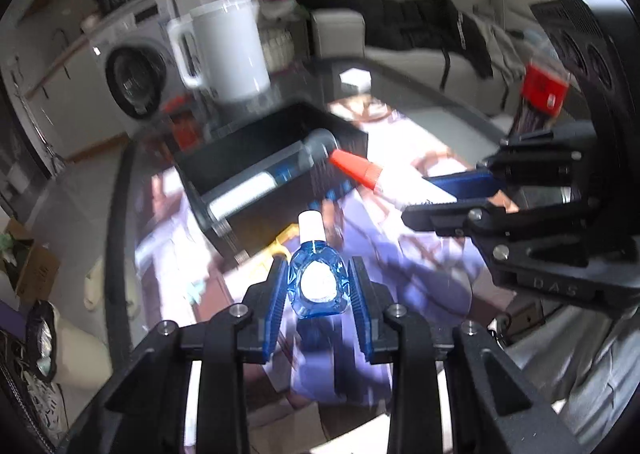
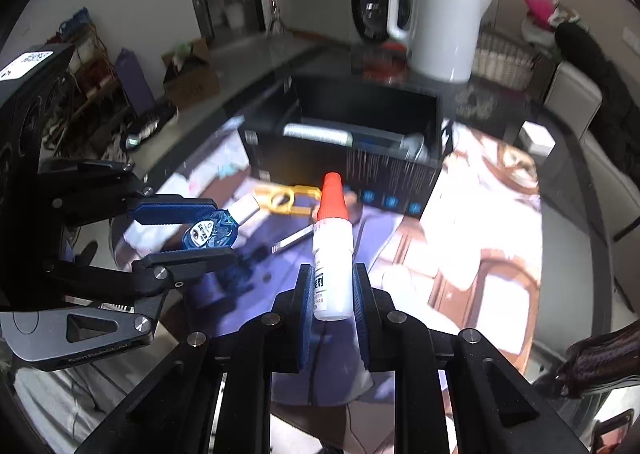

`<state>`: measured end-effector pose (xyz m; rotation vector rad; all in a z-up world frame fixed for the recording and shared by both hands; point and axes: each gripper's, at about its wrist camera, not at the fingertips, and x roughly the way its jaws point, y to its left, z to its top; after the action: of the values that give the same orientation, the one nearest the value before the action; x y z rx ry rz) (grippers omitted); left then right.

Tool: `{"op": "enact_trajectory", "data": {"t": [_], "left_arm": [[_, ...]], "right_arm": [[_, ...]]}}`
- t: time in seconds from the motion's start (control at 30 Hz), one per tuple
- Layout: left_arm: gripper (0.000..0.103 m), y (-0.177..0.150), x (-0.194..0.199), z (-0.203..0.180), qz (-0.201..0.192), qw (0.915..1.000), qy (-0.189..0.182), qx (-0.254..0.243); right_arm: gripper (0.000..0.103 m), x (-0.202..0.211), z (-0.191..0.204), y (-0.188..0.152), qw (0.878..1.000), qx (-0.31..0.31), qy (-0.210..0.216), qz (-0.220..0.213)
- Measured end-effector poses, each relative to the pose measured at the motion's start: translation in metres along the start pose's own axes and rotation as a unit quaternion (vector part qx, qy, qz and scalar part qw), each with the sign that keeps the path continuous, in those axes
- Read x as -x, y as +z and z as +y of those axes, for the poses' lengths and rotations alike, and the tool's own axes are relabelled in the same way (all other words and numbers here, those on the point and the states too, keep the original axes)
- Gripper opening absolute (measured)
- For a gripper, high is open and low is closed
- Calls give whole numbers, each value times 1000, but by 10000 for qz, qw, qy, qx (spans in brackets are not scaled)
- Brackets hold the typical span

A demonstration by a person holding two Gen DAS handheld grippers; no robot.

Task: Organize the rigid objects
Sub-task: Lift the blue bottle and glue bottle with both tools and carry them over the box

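My left gripper (image 1: pixel 318 286) is shut on a small blue bottle (image 1: pixel 317 286) with a white cap, held above the glass table (image 1: pixel 132 181). In the right wrist view that same blue bottle (image 2: pixel 210 232) sits between the left gripper's (image 2: pixel 192 232) blue pads. My right gripper (image 2: pixel 332 290) is shut on a white dropper bottle (image 2: pixel 333 270) with an orange cap pointing up. From the left wrist view the right gripper (image 1: pixel 436 195) holds the white dropper bottle (image 1: pixel 400 181) sideways. A black box (image 2: pixel 360 157) lies ahead with a long tube (image 2: pixel 320 133) inside.
A white kettle (image 2: pixel 440 25) stands behind the black box (image 1: pixel 224 157). A yellow clip-like tool (image 2: pixel 286 199) and a thin metal piece (image 2: pixel 294 240) lie on the glass table (image 2: pixel 560 254) in front of the box. A washing machine (image 1: pixel 132 73) and a sofa (image 1: pixel 400 49) are beyond.
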<state>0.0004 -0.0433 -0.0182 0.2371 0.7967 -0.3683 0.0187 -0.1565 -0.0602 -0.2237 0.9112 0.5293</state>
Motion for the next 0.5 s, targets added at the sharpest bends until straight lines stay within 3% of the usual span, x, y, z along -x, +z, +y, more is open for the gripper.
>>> {"op": "enact_trajectory", "data": {"t": [0.07,0.2,0.37,0.5], "left_arm": [[29,5,15,4,-392,9990,184,133],[29,11,40,15,-1100,9929,133,424],[29,13,75,23,-2118,9740,584,553],[29,14,88,35,-2489,9635,655,740]], "right_arm": [[18,16,1,4,9990,-7,52,-447],[18,50,10,7,9901,68,-99,-1401],[18,86,15,6,9700,-32,-264,-2418],[18,109,13,4,9521,-179,-267,-3041]]}}
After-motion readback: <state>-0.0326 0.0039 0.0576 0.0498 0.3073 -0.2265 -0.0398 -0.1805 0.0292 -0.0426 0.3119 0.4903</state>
